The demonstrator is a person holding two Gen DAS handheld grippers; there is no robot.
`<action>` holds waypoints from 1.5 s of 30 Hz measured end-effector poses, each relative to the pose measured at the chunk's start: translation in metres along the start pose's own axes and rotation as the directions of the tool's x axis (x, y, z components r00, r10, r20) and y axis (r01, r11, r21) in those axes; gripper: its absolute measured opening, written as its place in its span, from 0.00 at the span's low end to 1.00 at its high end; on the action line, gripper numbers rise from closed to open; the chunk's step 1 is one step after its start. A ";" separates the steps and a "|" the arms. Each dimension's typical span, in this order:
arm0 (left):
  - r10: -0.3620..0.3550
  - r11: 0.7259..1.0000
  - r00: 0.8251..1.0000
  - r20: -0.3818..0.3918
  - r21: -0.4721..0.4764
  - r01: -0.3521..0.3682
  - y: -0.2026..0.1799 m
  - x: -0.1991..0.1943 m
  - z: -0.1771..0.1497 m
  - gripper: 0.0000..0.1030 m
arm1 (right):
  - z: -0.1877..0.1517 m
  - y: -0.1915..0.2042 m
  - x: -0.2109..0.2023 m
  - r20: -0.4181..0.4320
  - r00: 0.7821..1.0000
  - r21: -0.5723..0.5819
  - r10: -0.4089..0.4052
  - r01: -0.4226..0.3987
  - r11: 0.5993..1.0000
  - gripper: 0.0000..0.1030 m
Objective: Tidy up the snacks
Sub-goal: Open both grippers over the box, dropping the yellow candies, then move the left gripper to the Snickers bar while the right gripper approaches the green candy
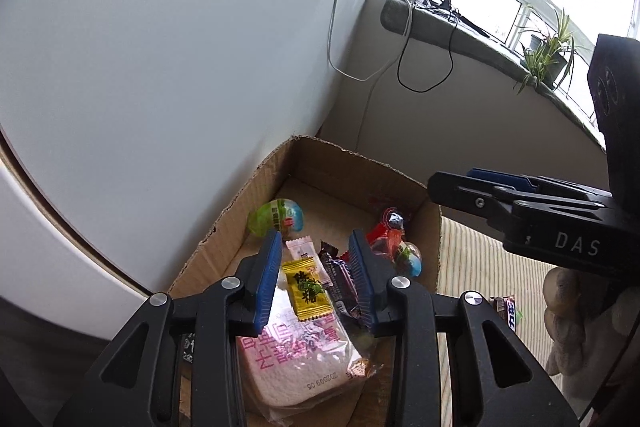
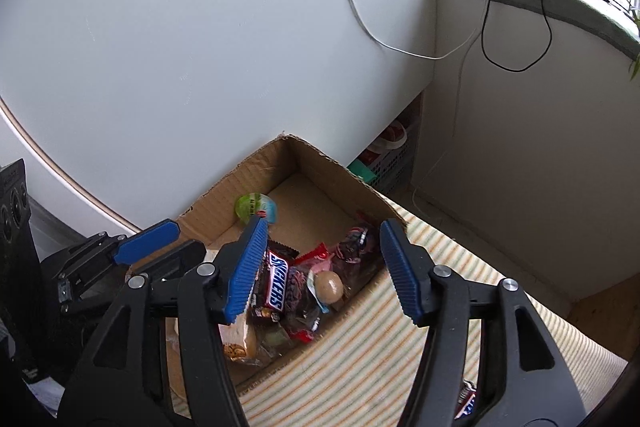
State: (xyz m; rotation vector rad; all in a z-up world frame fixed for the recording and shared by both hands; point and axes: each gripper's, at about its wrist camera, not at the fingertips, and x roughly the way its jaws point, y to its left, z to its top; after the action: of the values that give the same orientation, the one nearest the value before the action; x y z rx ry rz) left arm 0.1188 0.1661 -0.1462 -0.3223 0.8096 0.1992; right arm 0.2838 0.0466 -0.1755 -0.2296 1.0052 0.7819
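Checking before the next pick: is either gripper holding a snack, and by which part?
Nothing is held. The left gripper and right gripper both hang open and empty above the cardboard box.

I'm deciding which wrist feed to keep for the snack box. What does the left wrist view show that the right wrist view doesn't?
Only the left wrist view shows the yellow candy packet lying on the wrapped bread slice, and a potted plant on the windowsill. Only the right wrist view shows the Snickers bar label and a round tan sweet. Both show the cardboard box and the green jelly cup.
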 end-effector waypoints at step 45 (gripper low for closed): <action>-0.219 0.924 0.919 -0.328 0.233 0.303 -0.211 0.079 -0.102 0.40 | -0.193 -0.168 -0.070 -0.088 0.996 0.514 -0.033 0.074 0.855 0.38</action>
State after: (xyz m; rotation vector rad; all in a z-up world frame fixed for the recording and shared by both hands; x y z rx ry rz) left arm 0.1656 -0.0630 -0.2266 -0.1921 1.0682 -0.2242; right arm 0.2481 -0.2059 -0.2505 0.1816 1.2394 0.4280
